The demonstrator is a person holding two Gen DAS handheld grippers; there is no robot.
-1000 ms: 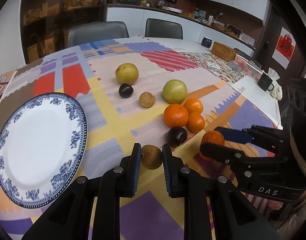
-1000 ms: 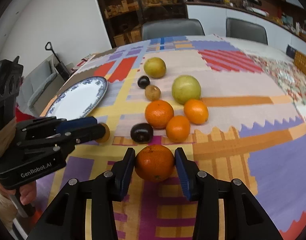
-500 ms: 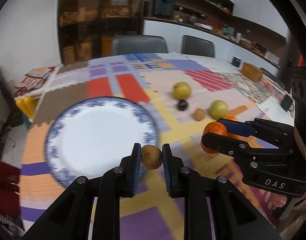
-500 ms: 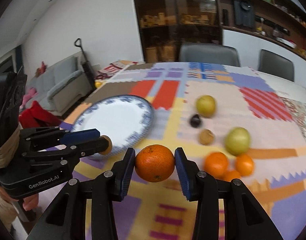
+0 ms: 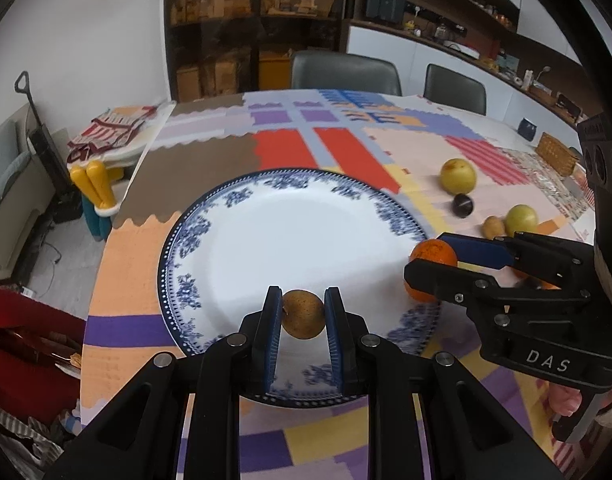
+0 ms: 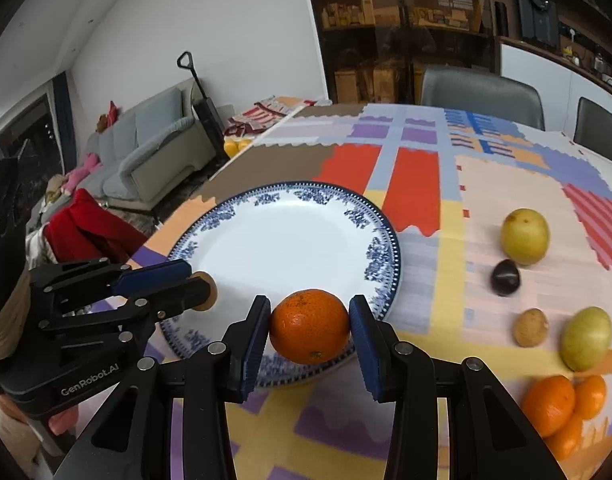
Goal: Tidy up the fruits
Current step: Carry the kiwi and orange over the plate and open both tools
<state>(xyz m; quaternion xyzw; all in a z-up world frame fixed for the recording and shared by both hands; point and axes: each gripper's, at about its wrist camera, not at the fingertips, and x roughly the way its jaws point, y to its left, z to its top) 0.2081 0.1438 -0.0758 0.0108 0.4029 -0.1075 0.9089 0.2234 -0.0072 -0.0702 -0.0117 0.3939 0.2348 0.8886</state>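
Note:
My left gripper [image 5: 303, 312] is shut on a small brown fruit [image 5: 302, 313] and holds it over the near rim of a white plate with a blue pattern [image 5: 233, 216]. My right gripper [image 6: 310, 326] is shut on an orange [image 6: 310, 326] and holds it above the plate's near right rim [image 6: 380, 264]. The right gripper with the orange [image 5: 433, 258] shows at the right of the left wrist view. The left gripper [image 6: 199, 290] with the brown fruit shows at the left of the right wrist view.
To the right of the plate lie two yellow-green fruits [image 6: 524, 235] [image 6: 586, 338], a dark plum [image 6: 504, 277], a small brown fruit [image 6: 530, 327] and three oranges [image 6: 548, 405]. The table edge runs left of the plate. Chairs stand at the far side.
Both grippers have lifted their fruits from the cloth and carried them left to the plate. The fruit pile now lies off to the right.

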